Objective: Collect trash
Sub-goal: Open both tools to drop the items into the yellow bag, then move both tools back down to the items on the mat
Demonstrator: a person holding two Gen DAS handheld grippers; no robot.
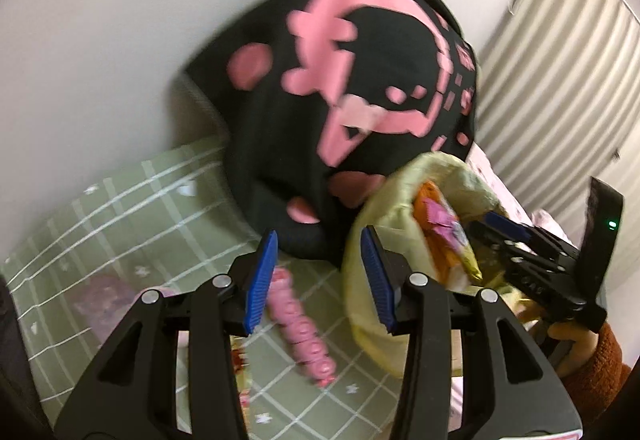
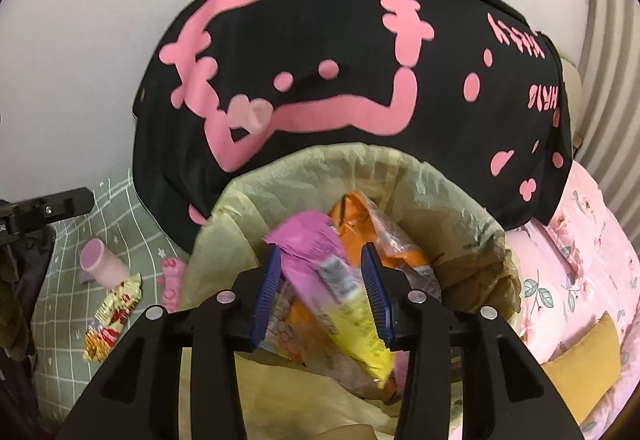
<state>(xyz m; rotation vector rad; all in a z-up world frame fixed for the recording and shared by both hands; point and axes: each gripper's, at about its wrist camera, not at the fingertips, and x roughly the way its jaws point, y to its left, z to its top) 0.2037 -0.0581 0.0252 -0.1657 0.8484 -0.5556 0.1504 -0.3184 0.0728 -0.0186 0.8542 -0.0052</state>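
A yellow-green trash bag (image 2: pixel 440 192) lies open on the bed, with an orange wrapper (image 2: pixel 384 240) and other wrappers inside. My right gripper (image 2: pixel 322 294) is over the bag mouth with open jaws; a pink and yellow wrapper (image 2: pixel 320 260) lies blurred between the pads, loose as far as I can tell. My left gripper (image 1: pixel 318 280) is open and empty above the green checked sheet (image 1: pixel 120 208), left of the bag (image 1: pixel 368 304). A pink beaded toy (image 1: pixel 304 328) lies under it. A gold and red wrapper (image 2: pixel 112 316) and a pink cup (image 2: pixel 102 264) lie on the sheet.
A black pillow with pink print (image 2: pixel 340 60) leans against the white wall behind the bag. A pink floral quilt (image 2: pixel 580 272) and a mustard cushion (image 2: pixel 588 364) lie to the right. A ribbed curtain (image 1: pixel 560 60) hangs at far right.
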